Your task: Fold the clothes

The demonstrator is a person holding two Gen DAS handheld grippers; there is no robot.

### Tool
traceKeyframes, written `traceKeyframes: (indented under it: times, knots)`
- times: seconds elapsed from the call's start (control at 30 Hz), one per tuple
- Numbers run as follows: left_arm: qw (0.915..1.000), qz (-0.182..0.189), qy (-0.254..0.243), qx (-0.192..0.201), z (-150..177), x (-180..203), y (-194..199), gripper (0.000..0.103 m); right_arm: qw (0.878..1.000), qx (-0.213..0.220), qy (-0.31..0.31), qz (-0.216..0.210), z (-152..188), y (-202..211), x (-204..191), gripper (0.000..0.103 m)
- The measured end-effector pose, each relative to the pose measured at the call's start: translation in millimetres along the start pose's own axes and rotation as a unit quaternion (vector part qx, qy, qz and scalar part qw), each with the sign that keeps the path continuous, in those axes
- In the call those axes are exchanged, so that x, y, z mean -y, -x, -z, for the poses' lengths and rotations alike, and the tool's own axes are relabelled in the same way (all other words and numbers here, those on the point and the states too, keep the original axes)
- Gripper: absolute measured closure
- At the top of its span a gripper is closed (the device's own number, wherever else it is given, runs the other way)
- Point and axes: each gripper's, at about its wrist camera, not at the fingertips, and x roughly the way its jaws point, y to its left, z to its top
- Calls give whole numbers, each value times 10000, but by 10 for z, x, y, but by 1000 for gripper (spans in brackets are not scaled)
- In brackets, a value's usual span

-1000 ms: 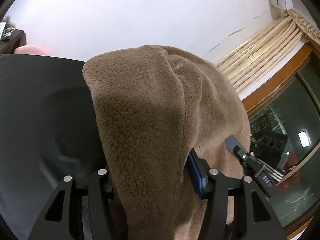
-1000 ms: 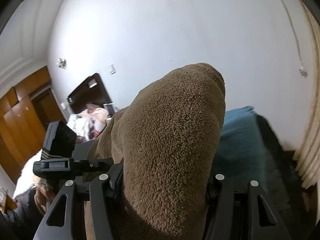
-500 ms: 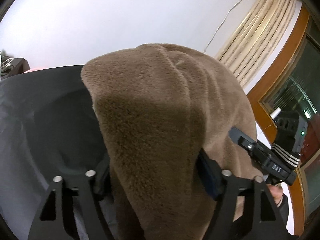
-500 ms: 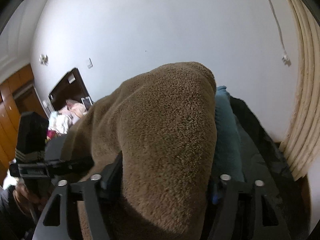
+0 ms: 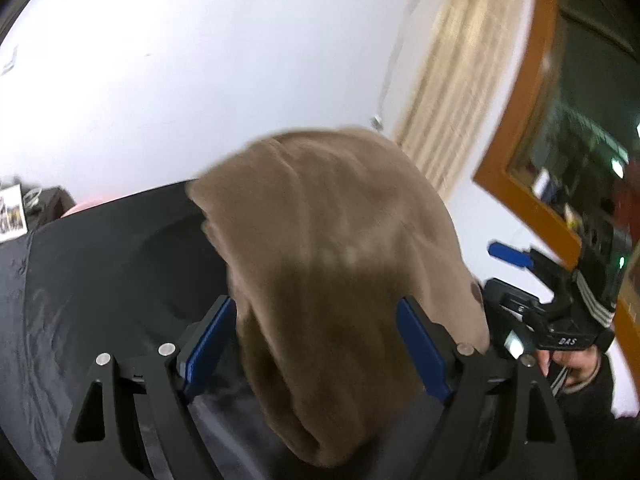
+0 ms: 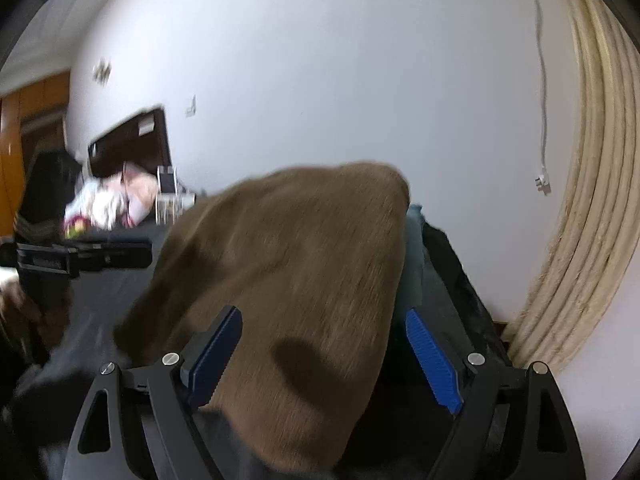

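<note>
A: Both claws have let go since half a second ago. Left claw (image 5: 316,344) now stands with blue pads apart, brown fleece (image 5: 340,264) loose between them; right claw (image 6: 324,356) likewise spread, fleece (image 6: 288,280) slumping across the gap onto the bed (image 5: 100,280).

B: Risk?

A: My judgement: fleece is thick and springy, so the fold may open or slide. A pad could also snag the pile on withdrawal and drag the fold askew. Frames are blurred, so actual contact can't be told.

B: Room?

A: Near: dark bedcover free to the left. Teal cloth (image 6: 412,256) just behind the fleece. Farther right, curtain (image 6: 592,200) and wall limit travel.
</note>
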Motion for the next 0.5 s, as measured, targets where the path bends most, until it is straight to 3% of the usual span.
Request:
traceKeyframes:
  times: [0.13,0.2,0.33,0.5]
  knots:
    - [9960,-477,-696,-295,264,-63,-163,18,9986,-320,300,296,222,-44,-79,17]
    - [9931,-730,-815,-427,484,-19,33,18,9969,-472,339,536,288,-75,-85,17]
    - [9941,-741,-505,-617,613,-217,-69,18,9934,-740,249,844,361,-192,-12,17]
    - [9937,-741,-533,-643,689,-307,-86,17,9908,-961,183,930,421,-346,28,17]
